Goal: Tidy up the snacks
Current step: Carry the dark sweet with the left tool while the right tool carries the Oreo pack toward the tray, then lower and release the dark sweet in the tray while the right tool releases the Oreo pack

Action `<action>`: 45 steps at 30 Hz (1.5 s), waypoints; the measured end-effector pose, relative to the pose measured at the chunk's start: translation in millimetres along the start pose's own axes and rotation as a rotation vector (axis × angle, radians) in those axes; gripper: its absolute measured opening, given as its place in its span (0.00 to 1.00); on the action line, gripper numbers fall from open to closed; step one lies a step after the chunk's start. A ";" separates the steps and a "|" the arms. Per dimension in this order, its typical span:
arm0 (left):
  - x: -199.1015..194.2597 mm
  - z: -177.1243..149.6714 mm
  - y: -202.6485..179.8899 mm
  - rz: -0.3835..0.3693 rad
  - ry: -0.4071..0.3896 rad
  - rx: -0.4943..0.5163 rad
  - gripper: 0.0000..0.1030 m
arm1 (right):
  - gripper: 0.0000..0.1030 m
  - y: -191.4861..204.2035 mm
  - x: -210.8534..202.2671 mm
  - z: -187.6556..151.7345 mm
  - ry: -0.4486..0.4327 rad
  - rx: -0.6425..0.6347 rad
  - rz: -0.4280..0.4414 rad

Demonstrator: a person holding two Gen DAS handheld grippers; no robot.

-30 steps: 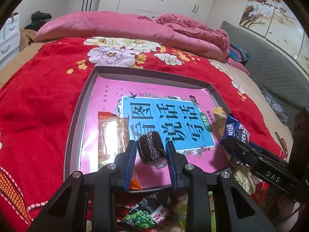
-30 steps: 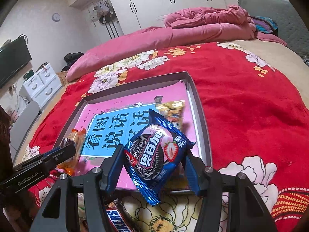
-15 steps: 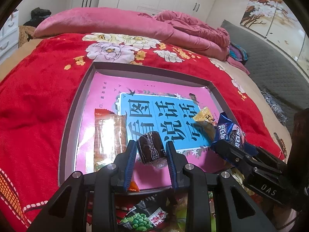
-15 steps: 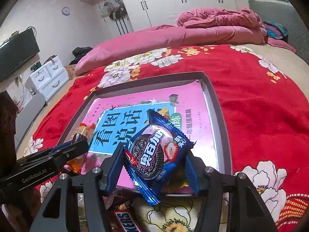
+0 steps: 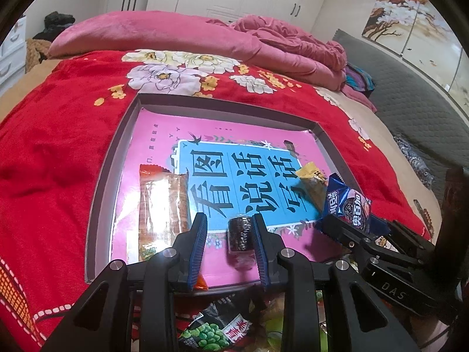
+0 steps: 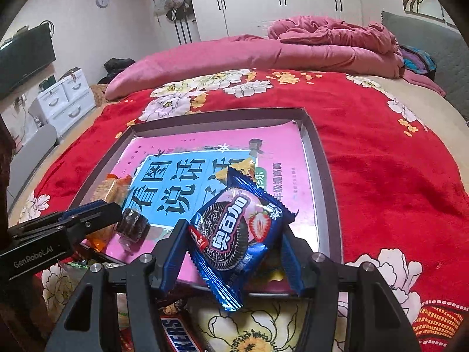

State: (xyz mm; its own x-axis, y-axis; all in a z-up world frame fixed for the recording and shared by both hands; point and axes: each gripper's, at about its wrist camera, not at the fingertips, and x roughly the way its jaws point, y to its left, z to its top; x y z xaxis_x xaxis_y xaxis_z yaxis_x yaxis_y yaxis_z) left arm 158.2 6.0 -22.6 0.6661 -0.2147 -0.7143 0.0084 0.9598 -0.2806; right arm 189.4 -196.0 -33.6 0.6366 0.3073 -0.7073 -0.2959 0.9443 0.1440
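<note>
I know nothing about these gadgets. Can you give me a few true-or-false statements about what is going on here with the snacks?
1. The right gripper grips a blue Oreo packet with a strawberry on it. True.
2. The left gripper is empty. False: it is shut on a small dark round snack in clear wrap.
3. A long orange-ended packet lies in the grey tray. True.
4. The Snickers bar lies inside the tray. False: it lies outside the tray's near rim, below the right gripper.
5. The tray rests on a blue blanket. False: it rests on a red floral bedspread.
</note>
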 end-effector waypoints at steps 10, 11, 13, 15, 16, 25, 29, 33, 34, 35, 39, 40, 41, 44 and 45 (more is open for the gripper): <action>-1.1 -1.6 -1.9 -0.017 0.010 0.003 0.31 | 0.58 2.4 -3.8 -0.1 -0.003 -0.016 0.013; -0.9 -1.6 -1.7 -0.019 0.012 0.003 0.31 | 0.58 1.8 -5.2 0.3 -0.008 -0.014 0.015; -0.6 -2.3 -2.3 -0.024 0.018 0.004 0.31 | 0.58 0.2 -8.9 0.8 -0.024 -0.009 0.028; -0.6 -3.2 -3.1 -0.025 0.021 0.008 0.31 | 0.58 0.2 -9.6 0.7 -0.025 -0.010 0.032; -0.5 -3.3 -3.1 -0.027 0.023 0.008 0.31 | 0.58 0.2 -9.2 0.4 -0.021 -0.012 0.029; 3.3 -5.4 -8.7 -0.038 0.047 0.034 0.31 | 0.58 -1.1 -8.1 -0.6 -0.009 -0.006 0.031; 5.1 -6.5 -10.7 -0.038 0.059 0.045 0.31 | 0.58 -1.4 -8.0 -0.2 -0.012 -0.005 0.030; 6.4 -6.8 -10.3 -0.046 0.070 0.038 0.34 | 0.58 -2.9 -8.3 -1.0 -0.012 -0.003 0.028; 6.8 -6.9 -10.2 -0.046 0.072 0.037 0.36 | 0.58 -3.2 -8.4 -1.2 -0.012 -0.004 0.025; 7.0 -7.0 -10.2 -0.046 0.074 0.037 0.37 | 0.58 -3.4 -9.0 -1.4 -0.012 -0.004 0.024; 7.5 -6.7 -9.1 -0.045 0.078 0.032 0.42 | 0.58 -4.2 -10.6 -1.5 -0.017 -0.003 0.021; 7.5 -6.7 -8.8 -0.045 0.079 0.030 0.43 | 0.58 -4.4 -10.9 -1.5 -0.017 -0.002 0.020; 7.5 -6.7 -8.4 -0.045 0.079 0.029 0.44 | 0.58 -4.9 -11.1 -1.5 -0.017 -0.001 0.018; 7.5 -6.5 -7.1 -0.043 0.079 0.023 0.47 | 0.59 -5.7 -11.9 -1.3 -0.017 0.002 0.017; 7.4 -6.5 -6.6 -0.045 0.079 0.020 0.48 | 0.60 -5.9 -12.2 -1.3 -0.018 0.003 0.015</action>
State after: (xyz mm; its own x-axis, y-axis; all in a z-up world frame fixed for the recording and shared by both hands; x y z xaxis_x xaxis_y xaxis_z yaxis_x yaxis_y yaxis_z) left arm 158.2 -3.1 -30.3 0.6039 -0.2701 -0.7499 0.0522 0.9522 -0.3009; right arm 182.5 -205.4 -26.7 0.6448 0.3238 -0.6924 -0.3037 0.9398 0.1566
